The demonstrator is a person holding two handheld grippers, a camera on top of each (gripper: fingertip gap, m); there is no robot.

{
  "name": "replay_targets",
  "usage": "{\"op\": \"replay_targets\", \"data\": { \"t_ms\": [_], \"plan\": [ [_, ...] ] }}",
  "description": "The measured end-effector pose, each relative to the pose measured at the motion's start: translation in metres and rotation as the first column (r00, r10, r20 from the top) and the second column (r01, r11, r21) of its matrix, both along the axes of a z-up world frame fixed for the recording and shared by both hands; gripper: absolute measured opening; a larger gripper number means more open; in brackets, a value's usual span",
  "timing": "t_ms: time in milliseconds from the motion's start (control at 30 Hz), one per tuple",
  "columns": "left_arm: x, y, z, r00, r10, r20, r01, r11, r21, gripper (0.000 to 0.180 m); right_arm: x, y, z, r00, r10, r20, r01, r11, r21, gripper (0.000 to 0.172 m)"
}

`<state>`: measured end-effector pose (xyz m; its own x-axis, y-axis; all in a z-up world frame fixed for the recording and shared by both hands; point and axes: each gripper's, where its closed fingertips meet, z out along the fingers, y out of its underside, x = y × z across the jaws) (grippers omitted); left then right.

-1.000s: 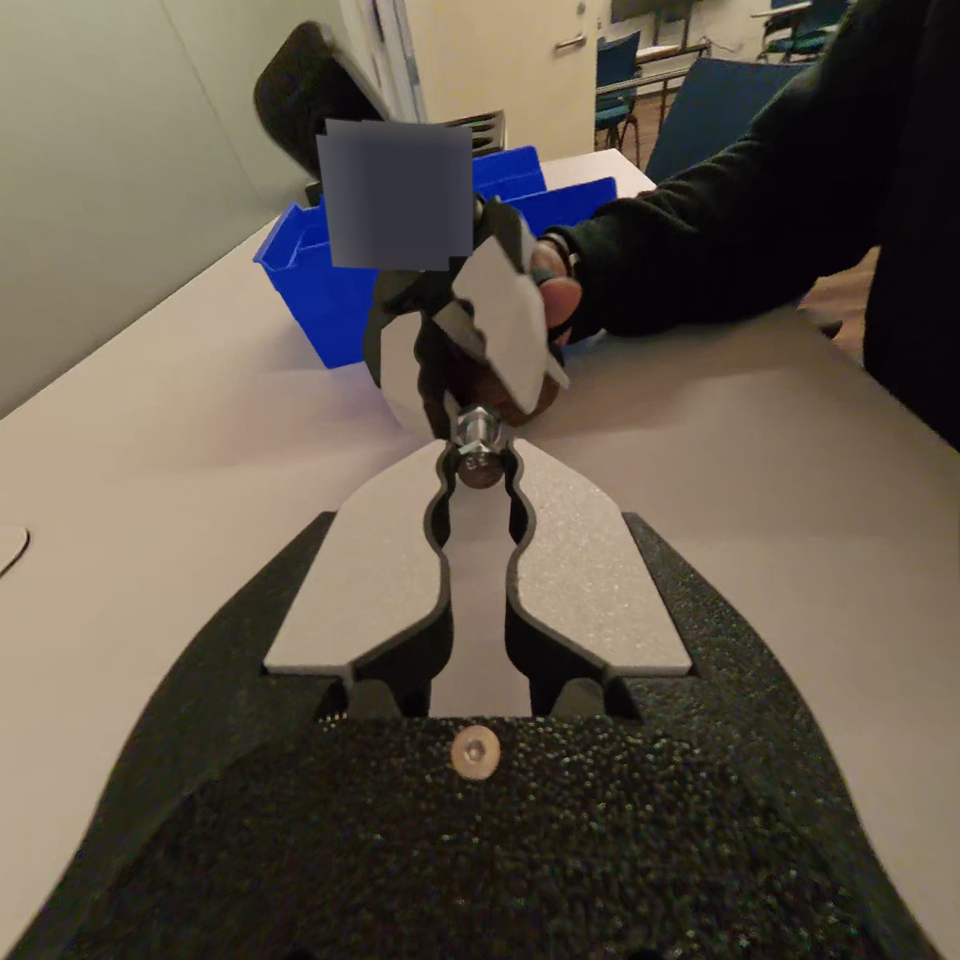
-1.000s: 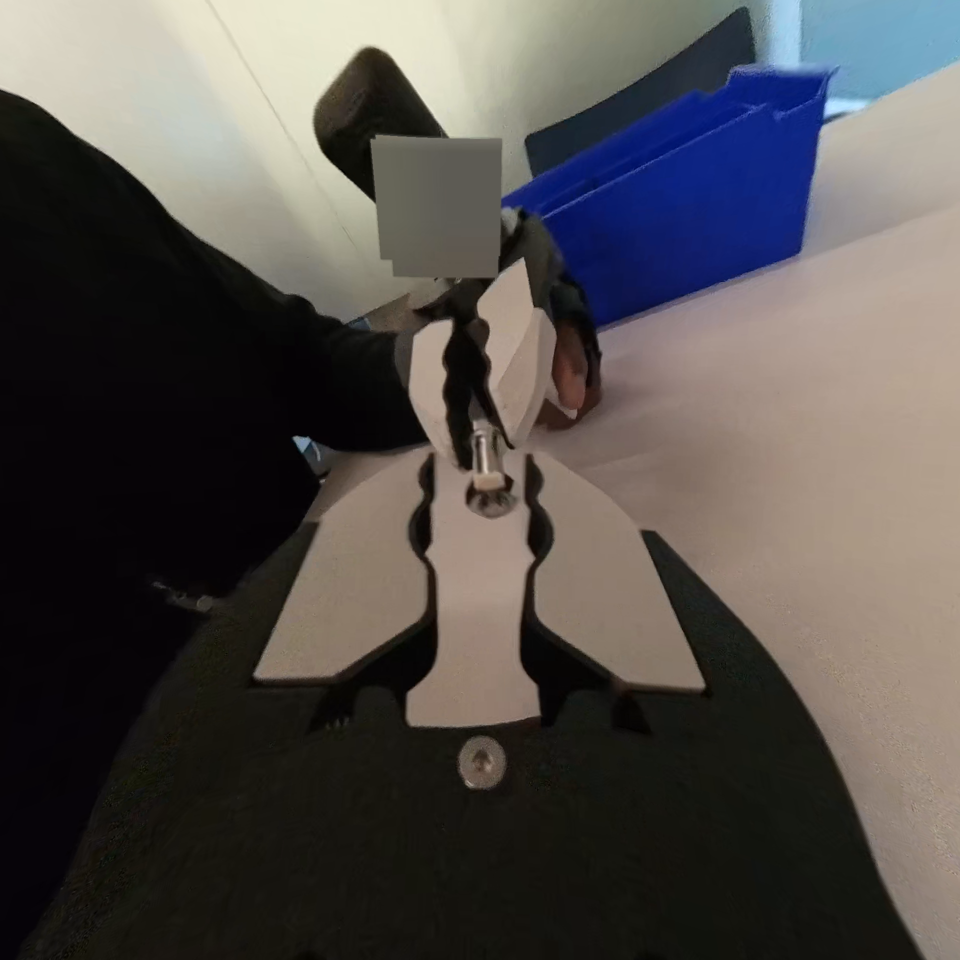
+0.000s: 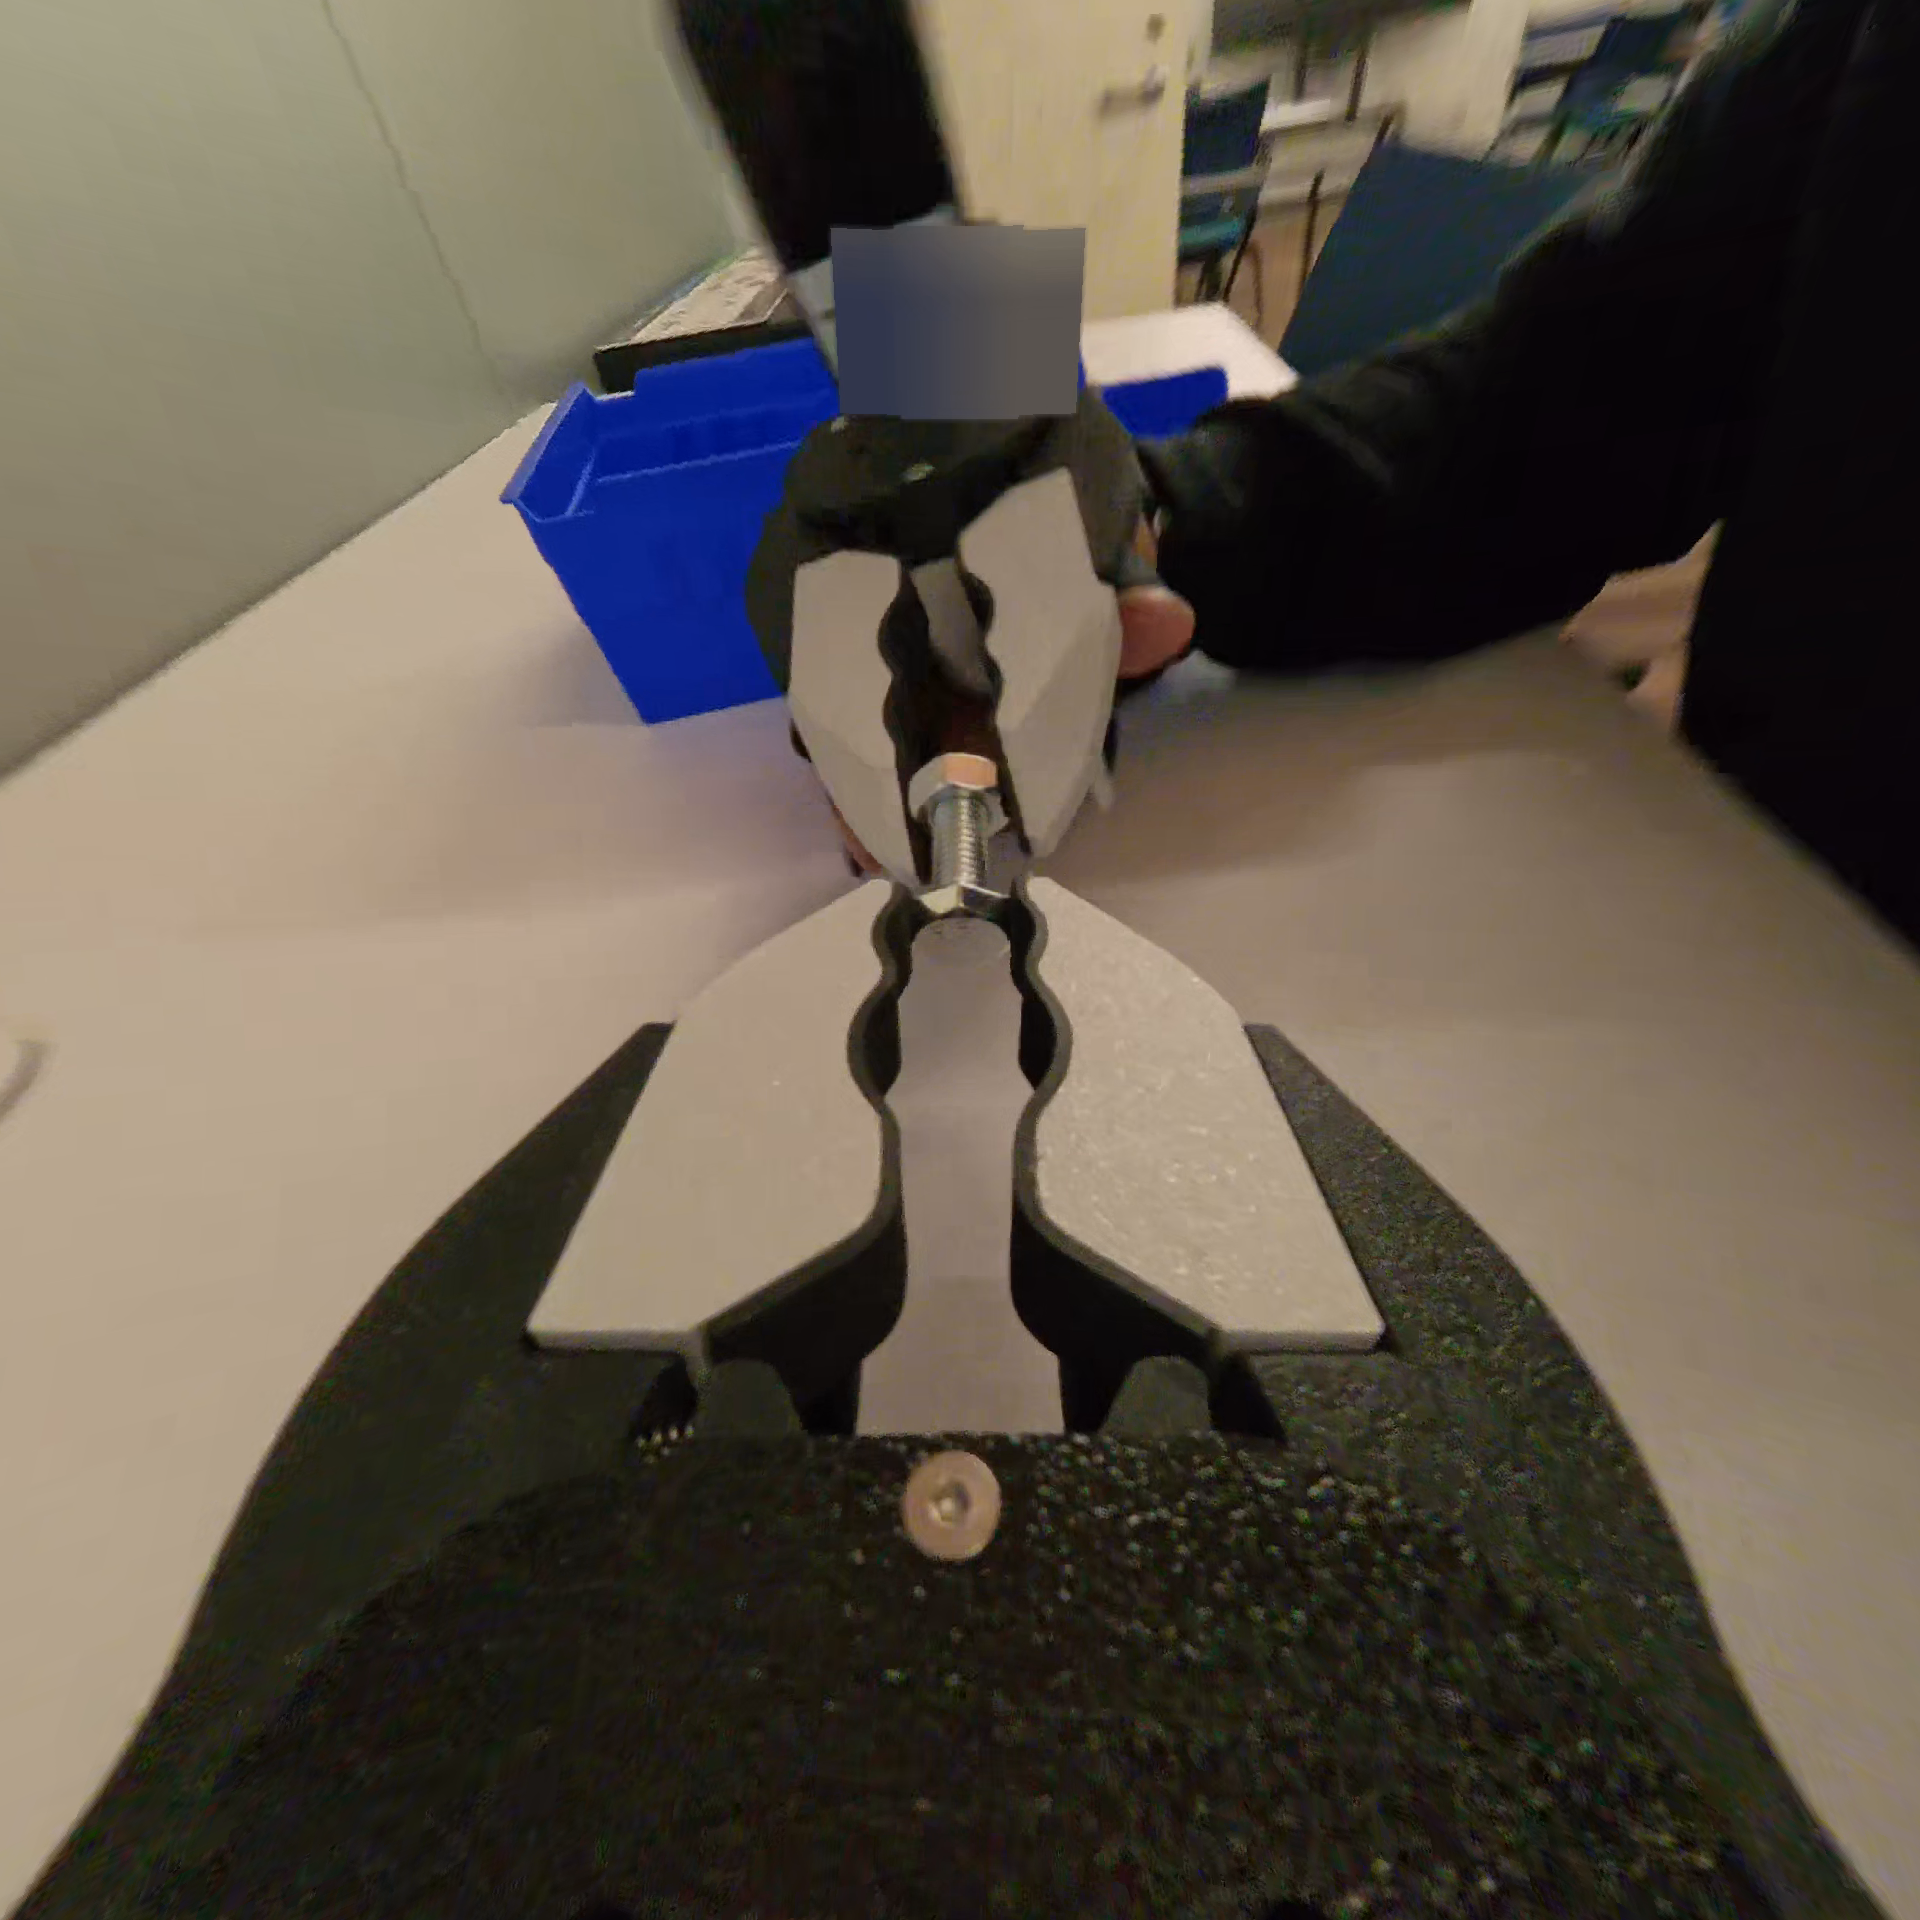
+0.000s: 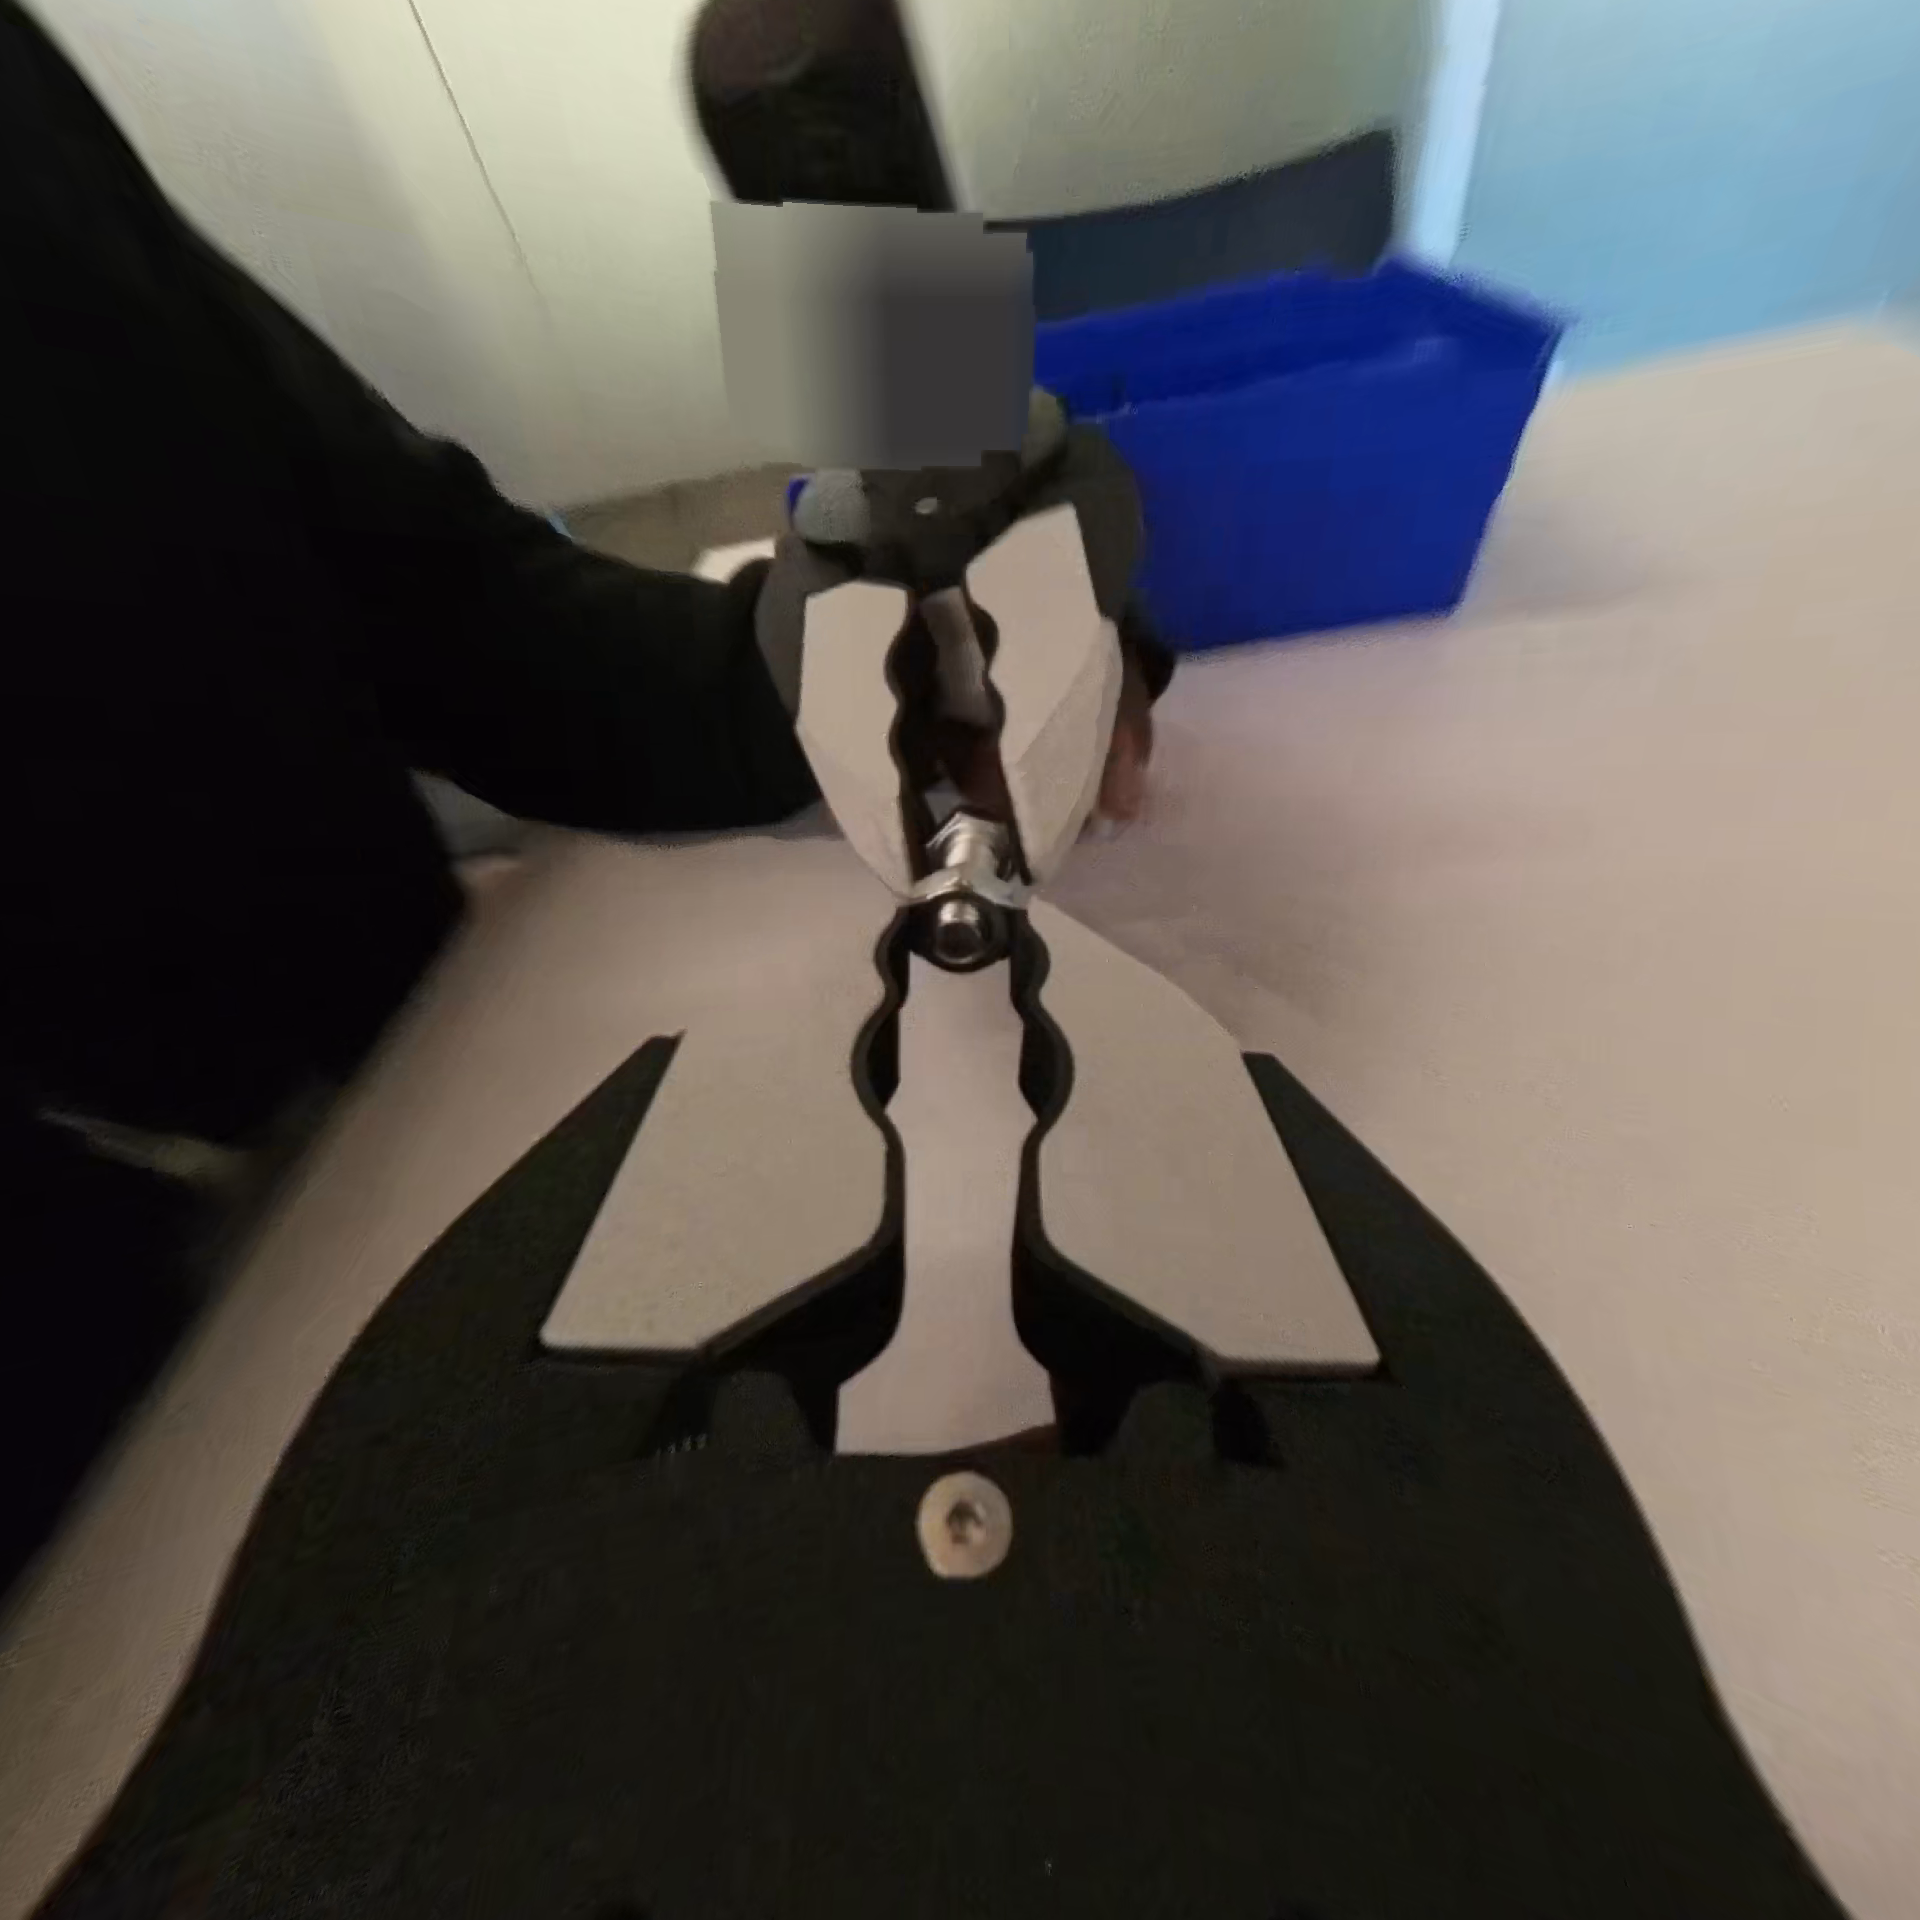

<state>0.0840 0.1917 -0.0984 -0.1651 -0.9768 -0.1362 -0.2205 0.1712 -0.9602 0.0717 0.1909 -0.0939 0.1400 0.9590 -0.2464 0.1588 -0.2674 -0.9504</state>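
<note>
The left gripper clamps the bolt head; the right gripper seems closed on its nut, though blurred. I would keep both in line and turn slowly above the table.

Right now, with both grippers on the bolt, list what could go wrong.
1. The left gripper pinches the bolt by its head at the very fingertips, so it could slip and drop onto the table.
2. The right gripper holds the nut just as shallowly, so an off-axis twist might jam the thread.
3. The fingertips nearly meet and may collide.
</note>
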Motion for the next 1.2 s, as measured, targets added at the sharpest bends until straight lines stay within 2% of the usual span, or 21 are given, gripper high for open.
{"op": "replay_targets", "data": {
  "t_ms": [67, 100, 167, 233, 300, 400, 467, 500, 567, 600, 633, 700, 767, 833, 900, 933, 967, 1033, 1100, 1200],
  "plan": [
    [0.001, 0.003, 0.001, 0.999, 0.036, 0.002, -0.036, 0.995, 0.089, 0.017, 0.001, 0.003, -0.001, 0.998, 0.016, -0.059, -0.026, 0.982, -0.185, 0.018],
    [0.002, 0.005, 0.002, 0.998, 0.055, 0.013, -0.056, 0.994, 0.095, 0.017, 0.002, 0.007, 0.001, 0.996, -0.003, -0.092, -0.017, 0.977, -0.212, 0.022],
    [0.002, 0.009, 0.006, 0.996, 0.077, 0.034, -0.079, 0.995, 0.062, 0.017, 0.006, 0.016, 0.001, 0.994, -0.056, -0.09, 0.041, 0.985, -0.165, 0.038],
    [0.0, 0.014, 0.008, 0.994, 0.1, 0.039, -0.1, 0.995, 0.024, 0.017, 0.011, 0.024, -0.002, 0.993, -0.11, -0.03, 0.11, 0.994, 0.0, 0.051],
    [-0.001, 0.017, 0.009, 0.993, 0.109, 0.04, -0.108, 0.994, -0.035, 0.017, 0.015, 0.029, -0.002, 0.983, -0.181, 0.026, 0.17, 0.954, 0.249, 0.056],
    [-0.001, 0.016, 0.01, 0.995, 0.094, 0.032, -0.088, 0.985, -0.148, 0.017, 0.014, 0.024, 0.003, 0.966, -0.249, 0.073, 0.159, 0.792, 0.59, 0.052],
    [-0.001, 0.015, 0.01, 0.996, 0.08, 0.026, -0.073, 0.974, -0.213, 0.017, 0.01, 0.021, 0.003, 0.957, -0.275, 0.091, 0.137, 0.708, 0.693, 0.048],
    [-0.001, 0.014, 0.009, 0.997, 0.067, 0.024, -0.059, 0.968, -0.242, 0.017, 0.009, 0.02, 0.004, 0.955, -0.282, 0.093, 0.134, 0.69, 0.712, 0.048],
    [-0.001, 0.012, 0.009, 0.998, 0.05, 0.027, -0.041, 0.959, -0.28, 0.017, 0.005, 0.017, 0.004, 0.959, -0.269, 0.088, 0.125, 0.681, 0.722, 0.04],
    [0.0, 0.011, 0.007, 0.999, 0.044, 0.02, -0.036, 0.958, -0.285, 0.017, 0.004, 0.016, 0.005, 0.961, -0.263, 0.083, 0.126, 0.687, 0.716, 0.03],
    [0.0, 0.01, 0.005, 0.999, 0.039, 0.008, -0.035, 0.961, -0.275, 0.017, 0.003, 0.016, 0.004, 0.961, -0.263, 0.088, 0.127, 0.7, 0.703, 0.019],
    [0.0, 0.011, 0.0, 0.998, 0.053, -0.018, -0.056, 0.977, -0.208, 0.017, 0.003, 0.016, -0.001, 0.963, -0.241, 0.121, 0.112, 0.767, 0.632, 0.018],
    [0.0, 0.01, -0.004, 0.997, 0.06, -0.046, -0.065, 0.993, -0.096, 0.017, 0.003, 0.015, -0.004, 0.976, -0.178, 0.124, 0.102, 0.882, 0.46, 0.018],
    [0.001, 0.007, -0.005, 0.997, 0.059, -0.057, -0.057, 0.997, 0.049, 0.017, 0.003, 0.01, -0.005, 0.992, -0.088, 0.087, 0.069, 0.978, 0.196, 0.018],
    [0.001, 0.004, -0.003, 0.997, 0.067, -0.042, -0.058, 0.982, 0.182, 0.017, 0.004, 0.007, -0.001, 1.0, -0.031, -0.004, 0.03, 0.997, -0.066, 0.018],
    [0.002, 0.002, -0.001, 0.997, 0.065, -0.031, -0.058, 0.979, 0.196, 0.017, 0.005, 0.006, 0.001, 0.999, -0.013, -0.049, 0.004, 0.985, -0.172, 0.018],
    [0.003, 0.002, 0.003, 0.997, 0.073, -0.011, -0.07, 0.982, 0.178, 0.017, 0.006, 0.007, 0.007, 0.995, -0.013, -0.099, -0.008, 0.978, -0.21, 0.018],
    [0.003, 0.004, 0.01, 0.997, 0.074, 0.022, -0.076, 0.993, 0.089, 0.017, 0.01, 0.01, 0.018, 0.986, -0.036, -0.162, 0.013, 0.99, -0.141, 0.024],
    [0.0, 0.008, 0.017, 0.995, 0.081, 0.059, -0.081, 0.997, -0.004, 0.017, 0.012, 0.012, 0.02, 0.989, -0.071, -0.13, 0.074, 0.997, 0.015, 0.036],
    [-0.004, 0.012, 0.027, 0.99, 0.079, 0.115, -0.061, 0.986, -0.154, 0.017, 0.012, 0.016, 0.022, 0.986, -0.149, -0.07, 0.163, 0.941, 0.296, 0.044]
  ]
}}
